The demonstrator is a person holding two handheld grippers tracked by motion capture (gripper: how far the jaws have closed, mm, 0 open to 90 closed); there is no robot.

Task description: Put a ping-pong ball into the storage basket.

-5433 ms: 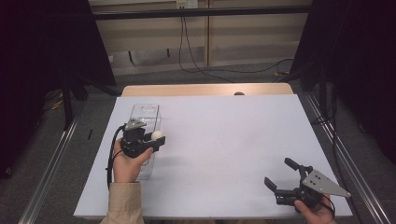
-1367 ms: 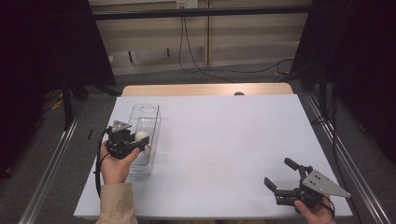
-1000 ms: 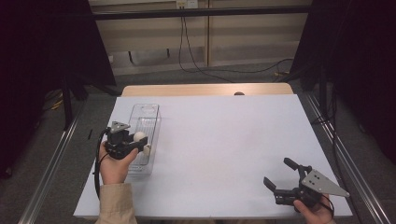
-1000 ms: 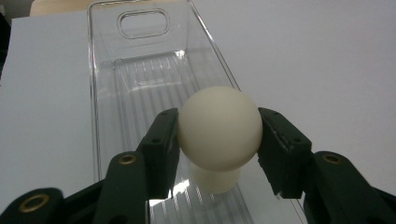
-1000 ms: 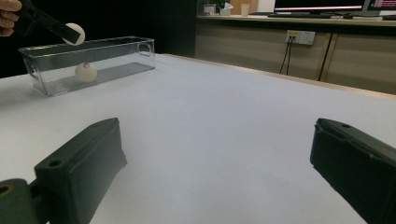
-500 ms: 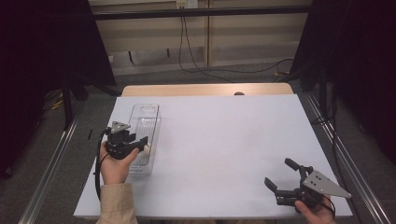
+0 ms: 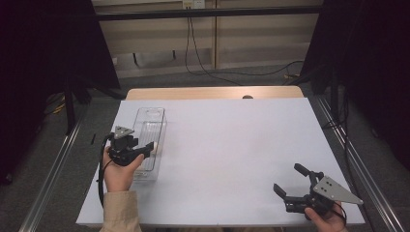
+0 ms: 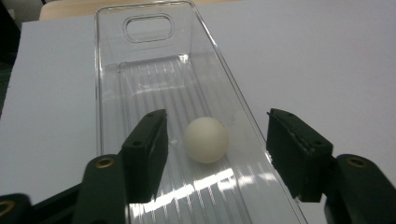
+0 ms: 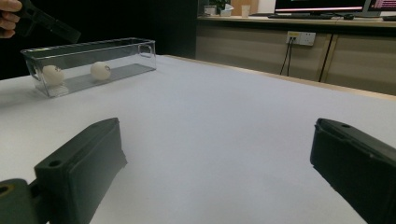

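Hovering with the left gripper [image 8: 215,154] spread wide over a small white ball [image 8: 206,139] lying free just ahead in the clear plastic rectangular tray [image 8: 112,70], apparently already delivered, right gripper [image 7: 295,186] idling apart.

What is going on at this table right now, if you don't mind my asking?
A person holds a two-jaw gripper in each hand at a white table. The left gripper hangs open over a clear plastic bin near the table's left edge, with a white ball lying on the bin's floor between its jaws, not gripped. The right gripper view shows two white balls in the bin, the other one near its end wall. The right gripper rests open and empty near the table's front right corner.
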